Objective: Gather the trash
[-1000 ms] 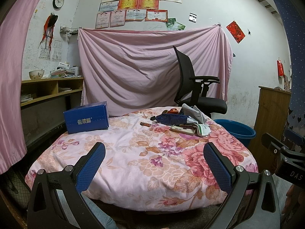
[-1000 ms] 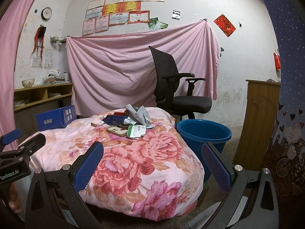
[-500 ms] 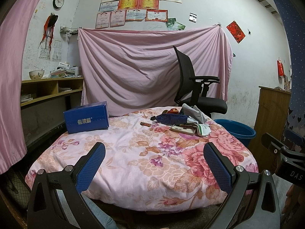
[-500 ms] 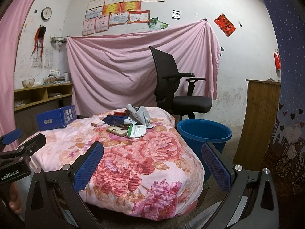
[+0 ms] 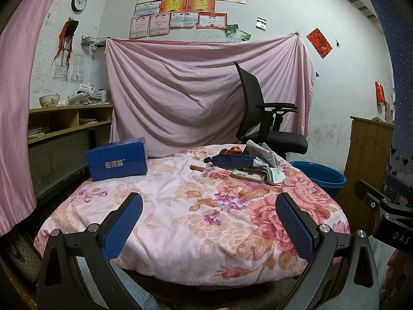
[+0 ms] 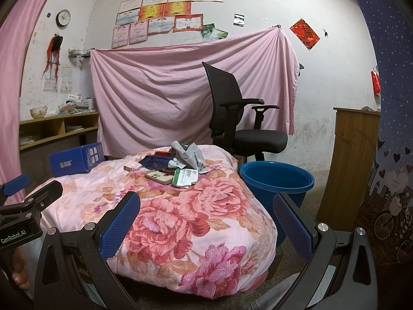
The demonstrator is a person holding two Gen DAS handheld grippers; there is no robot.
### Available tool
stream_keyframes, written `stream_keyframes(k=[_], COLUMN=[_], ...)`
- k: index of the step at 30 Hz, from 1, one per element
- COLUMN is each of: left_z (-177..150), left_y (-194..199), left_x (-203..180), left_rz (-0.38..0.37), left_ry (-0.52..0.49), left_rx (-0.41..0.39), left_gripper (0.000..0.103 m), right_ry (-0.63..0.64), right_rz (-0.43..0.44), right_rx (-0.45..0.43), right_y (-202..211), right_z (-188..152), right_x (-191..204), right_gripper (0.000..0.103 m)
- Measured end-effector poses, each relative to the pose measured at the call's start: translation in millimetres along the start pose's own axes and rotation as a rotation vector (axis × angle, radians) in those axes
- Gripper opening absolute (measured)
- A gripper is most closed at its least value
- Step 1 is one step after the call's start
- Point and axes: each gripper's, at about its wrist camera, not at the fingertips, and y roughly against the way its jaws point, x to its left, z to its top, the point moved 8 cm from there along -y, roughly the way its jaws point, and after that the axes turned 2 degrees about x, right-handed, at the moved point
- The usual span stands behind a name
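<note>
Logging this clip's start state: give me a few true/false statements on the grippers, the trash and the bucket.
1. Both hand-held grippers, left and right, are open and empty. True.
2. The trash pile lies inside the blue bucket. False: it lies on the floral bedcover.
3. The bucket stands beside the bed. True.
4. The blue box sits on the office chair. False: it rests on the bedcover.
</note>
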Motion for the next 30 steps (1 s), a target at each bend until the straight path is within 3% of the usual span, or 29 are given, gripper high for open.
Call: stream_keyframes(k=[22, 30], left_z=[0, 17], left_y=[0, -16], left_x=[0, 0], left_rz=[-0.002, 0.002], left_ry=[0.002, 0.016], left_rx=[0.002, 0.008], left_gripper=[0.101, 0.101], right_ry=[-0.002, 0.021], right_rz=[0.002, 0.016], right_rx=[0.002, -0.003], right_y=[-1, -8], right_z=[-1, 8], right_x=[-1, 3], right_gripper=[0.103, 0.103])
